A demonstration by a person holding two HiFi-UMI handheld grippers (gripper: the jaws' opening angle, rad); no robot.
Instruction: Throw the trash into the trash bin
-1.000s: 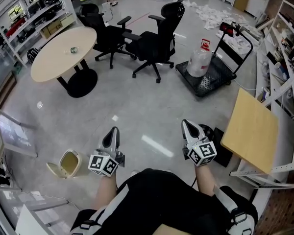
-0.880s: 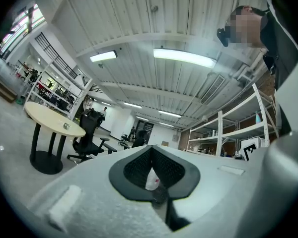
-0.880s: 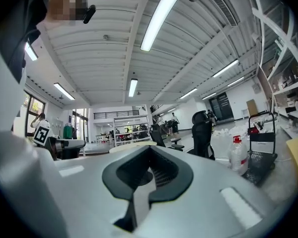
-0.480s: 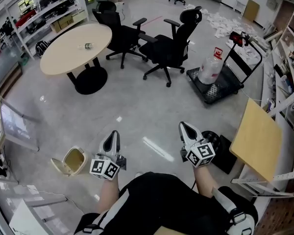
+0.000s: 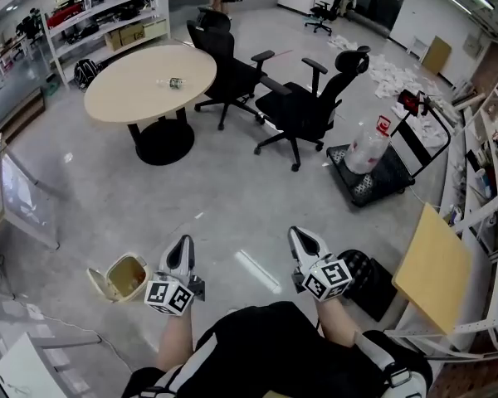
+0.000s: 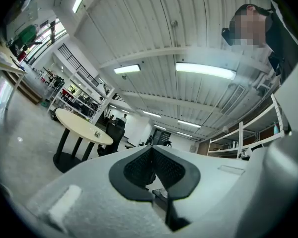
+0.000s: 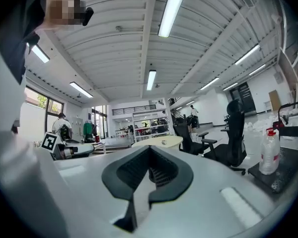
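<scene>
we hold the left gripper (image 5: 182, 249) and right gripper (image 5: 302, 239) low with jaws pressed together on nothing, since the trash (image 5: 175, 83), seemingly a small can, lies far off on the round table (image 5: 124, 102). the trash bin (image 5: 120, 277) sits on the floor (image 5: 232, 197) just beside our left gripper.

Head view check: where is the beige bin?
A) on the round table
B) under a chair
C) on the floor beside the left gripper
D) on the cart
C: the bin is on the floor, just left of the left gripper.
</scene>
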